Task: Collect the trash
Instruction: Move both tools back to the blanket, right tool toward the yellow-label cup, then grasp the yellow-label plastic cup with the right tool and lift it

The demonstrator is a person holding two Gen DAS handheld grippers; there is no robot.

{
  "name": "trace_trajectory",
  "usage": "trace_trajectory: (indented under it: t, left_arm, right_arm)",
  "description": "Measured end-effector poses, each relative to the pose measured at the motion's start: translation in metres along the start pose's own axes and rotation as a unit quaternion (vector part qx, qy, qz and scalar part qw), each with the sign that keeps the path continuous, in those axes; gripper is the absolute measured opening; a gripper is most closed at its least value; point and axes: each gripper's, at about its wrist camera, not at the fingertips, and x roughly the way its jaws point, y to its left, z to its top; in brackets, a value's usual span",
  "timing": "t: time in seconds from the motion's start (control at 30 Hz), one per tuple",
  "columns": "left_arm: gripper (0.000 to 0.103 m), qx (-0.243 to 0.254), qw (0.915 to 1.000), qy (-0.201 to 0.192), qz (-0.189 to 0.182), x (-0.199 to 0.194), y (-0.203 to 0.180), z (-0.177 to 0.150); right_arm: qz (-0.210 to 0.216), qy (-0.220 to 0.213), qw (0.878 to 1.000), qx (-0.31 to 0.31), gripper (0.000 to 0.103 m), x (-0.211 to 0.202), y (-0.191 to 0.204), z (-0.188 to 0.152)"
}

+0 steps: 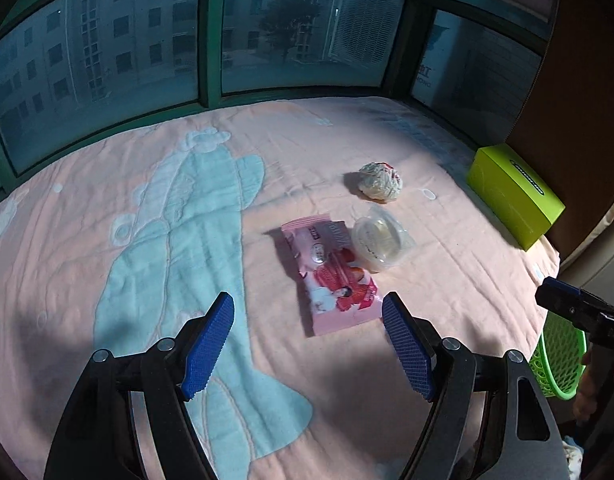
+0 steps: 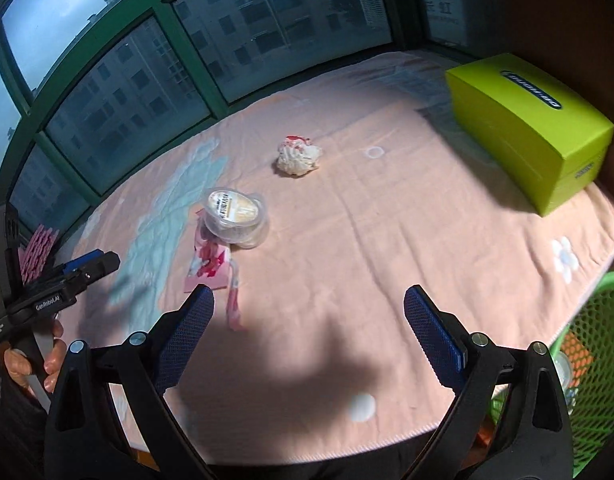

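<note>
A pink snack wrapper (image 1: 333,276) lies flat on the pink blanket (image 1: 107,240), just ahead of my open, empty left gripper (image 1: 308,344). A clear plastic cup (image 1: 381,246) lies beside the wrapper, touching its right edge. A crumpled white paper ball (image 1: 381,181) sits farther back. In the right wrist view the cup (image 2: 237,218) rests on the wrapper (image 2: 213,268), and the paper ball (image 2: 298,156) lies beyond. My right gripper (image 2: 309,336) is open and empty, over bare blanket (image 2: 387,240) near the front edge.
A lime green box (image 1: 515,194) stands at the blanket's right side, also seen in the right wrist view (image 2: 535,128). A green mesh basket (image 2: 595,352) sits below the table's right edge, with some items inside. Windows run along the back.
</note>
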Motion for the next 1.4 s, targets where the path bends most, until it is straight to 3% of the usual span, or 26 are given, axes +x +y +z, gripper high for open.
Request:
trace_trajectory:
  t: [0.33,0.5,0.83,1.07,1.4]
  left_arm:
    - [0.074,-0.041,0.9992,0.004,0.0,0.008,0.05,-0.01]
    - [0.074,-0.053,0.9985,0.007,-0.01,0.014,0.068,-0.015]
    - [0.074,-0.053,0.9983,0.008,-0.023,0.018,0.075,-0.02]
    - [0.074,-0.056,0.998,0.014,-0.026,0.024,0.077,-0.024]
    - [0.074,-0.057,0.9977,0.022,-0.029,0.032,0.074,-0.023]
  right_arm:
    - [0.04,0.055,0.997,0.04,0.091,0.061,0.051,0.039]
    - [0.023,0.073,0.995,0.066,0.091,0.085,0.066,0.062]
    - [-0.014,0.113,0.984,0.137,0.084,0.127,0.062,0.075]
    - [-0.001,0.137,0.976,0.168,0.067,0.137,0.057,0.073]
    - [-0.003,0.145,0.973,0.179,0.066,0.144,0.051,0.071]
